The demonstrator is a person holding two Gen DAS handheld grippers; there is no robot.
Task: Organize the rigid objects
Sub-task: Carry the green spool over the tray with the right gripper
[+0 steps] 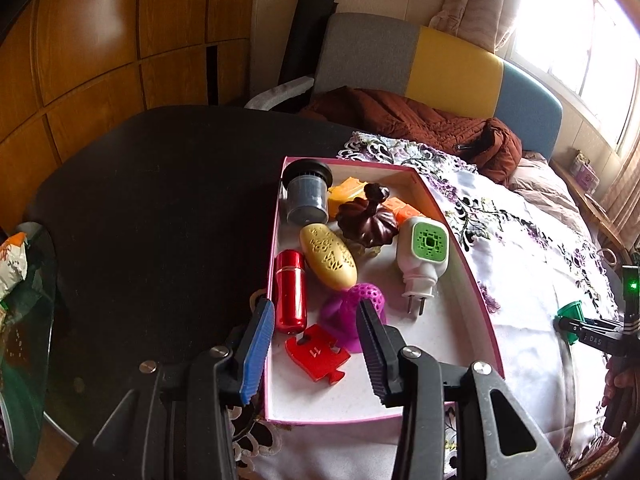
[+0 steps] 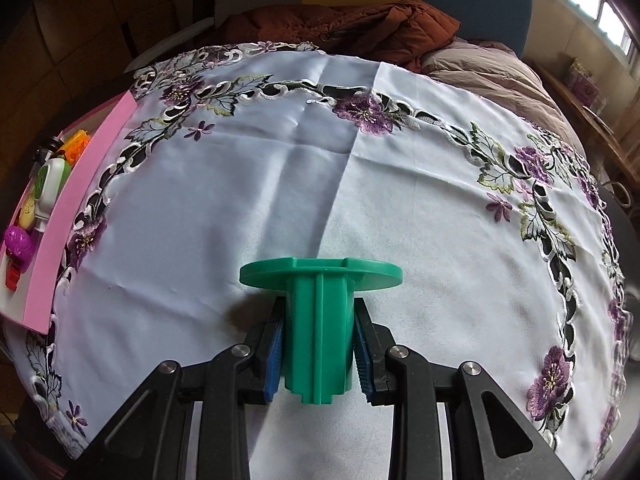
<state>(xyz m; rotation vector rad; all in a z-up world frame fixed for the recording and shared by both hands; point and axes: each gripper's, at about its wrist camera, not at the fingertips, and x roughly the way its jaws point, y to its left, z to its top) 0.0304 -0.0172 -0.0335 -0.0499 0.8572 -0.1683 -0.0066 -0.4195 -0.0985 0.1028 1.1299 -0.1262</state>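
Several small things crowd the pink-rimmed box (image 1: pixel 472 280): from the left, a red cylinder (image 1: pixel 290 296), a red puzzle piece (image 1: pixel 316 354), a yellow oval case (image 1: pixel 328 256), a purple perforated piece (image 1: pixel 354 312) and a white-and-green plug-in device (image 1: pixel 422 254). The left gripper (image 1: pixel 312 344) hangs above them, jaws wide. Further right, over the embroidered tablecloth (image 2: pixel 400 168), the right gripper (image 2: pixel 318 354) clamps a green flanged spool (image 2: pixel 320 320).

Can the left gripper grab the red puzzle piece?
Probably yes. The left gripper is open right above the puzzle piece in the box, with nothing covering it, though the piece lies flat.
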